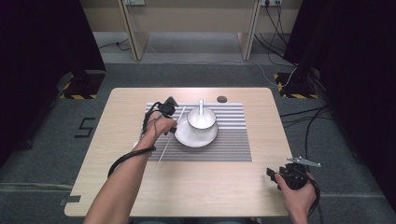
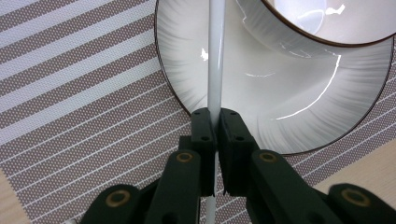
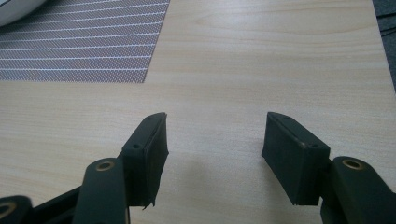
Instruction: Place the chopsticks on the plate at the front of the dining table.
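1. On the wooden table (image 1: 196, 186): a striped placemat (image 1: 233, 140), brown-grey with white lines, lying across the middle.
2. On the placemat: a white plate (image 1: 198, 135) with a thin dark rim, bearing a white bowl (image 1: 201, 117); a white spoon (image 1: 201, 106) stands in the bowl.
3. Left gripper (image 2: 215, 116): jaws closed tight on a thin white chopstick (image 2: 215, 56). In the left gripper view the stick runs up from between the pads across the plate's left part. In the high view it slants from beside the plate's left edge down over the mat.
4. Right gripper (image 3: 212, 140): jaws wide apart, nothing between them; held above bare wood near the table's front right corner, well apart from the mat.
5. Writing: a black mark resembling "5" (image 1: 85, 127) on the floor left of the table. No brand or label can be read on the tableware.
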`<state>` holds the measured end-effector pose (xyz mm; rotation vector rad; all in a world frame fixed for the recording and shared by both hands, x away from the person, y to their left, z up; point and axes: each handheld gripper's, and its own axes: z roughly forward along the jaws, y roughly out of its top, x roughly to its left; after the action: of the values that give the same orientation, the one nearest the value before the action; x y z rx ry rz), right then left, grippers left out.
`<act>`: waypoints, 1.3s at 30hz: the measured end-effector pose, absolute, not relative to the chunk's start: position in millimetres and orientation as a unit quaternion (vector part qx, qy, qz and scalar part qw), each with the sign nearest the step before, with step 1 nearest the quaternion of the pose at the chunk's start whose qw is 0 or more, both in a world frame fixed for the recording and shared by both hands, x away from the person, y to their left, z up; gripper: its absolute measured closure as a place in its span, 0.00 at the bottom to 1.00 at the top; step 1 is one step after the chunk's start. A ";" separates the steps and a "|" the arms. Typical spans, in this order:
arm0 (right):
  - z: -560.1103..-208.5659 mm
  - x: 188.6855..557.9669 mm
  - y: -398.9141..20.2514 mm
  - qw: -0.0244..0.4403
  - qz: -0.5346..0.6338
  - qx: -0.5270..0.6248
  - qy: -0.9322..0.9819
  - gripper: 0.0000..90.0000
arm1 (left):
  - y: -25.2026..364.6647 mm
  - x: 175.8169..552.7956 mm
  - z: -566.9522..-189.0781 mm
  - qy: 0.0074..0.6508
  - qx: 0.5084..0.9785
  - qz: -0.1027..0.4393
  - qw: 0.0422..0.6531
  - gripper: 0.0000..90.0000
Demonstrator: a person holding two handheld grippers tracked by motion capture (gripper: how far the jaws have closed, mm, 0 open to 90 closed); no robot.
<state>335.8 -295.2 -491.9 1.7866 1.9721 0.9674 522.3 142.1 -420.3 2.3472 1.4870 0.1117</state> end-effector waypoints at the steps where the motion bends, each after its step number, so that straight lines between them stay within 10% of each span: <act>1: -492.1 336.0 -295.1 0.154 0.338 0.624 0.688 0.45 | 141.1 522.8 -420.8 0.529 0.828 0.040 0.182 0.94; 39: -492.2 337.0 -295.2 0.154 0.340 0.623 0.688 0.44 | 127.0 539.4 -441.6 0.553 0.809 0.067 0.187 0.94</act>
<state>337.0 -295.2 -492.2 1.7846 1.9715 0.9744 539.4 127.0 -441.6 2.2776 1.5569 0.1897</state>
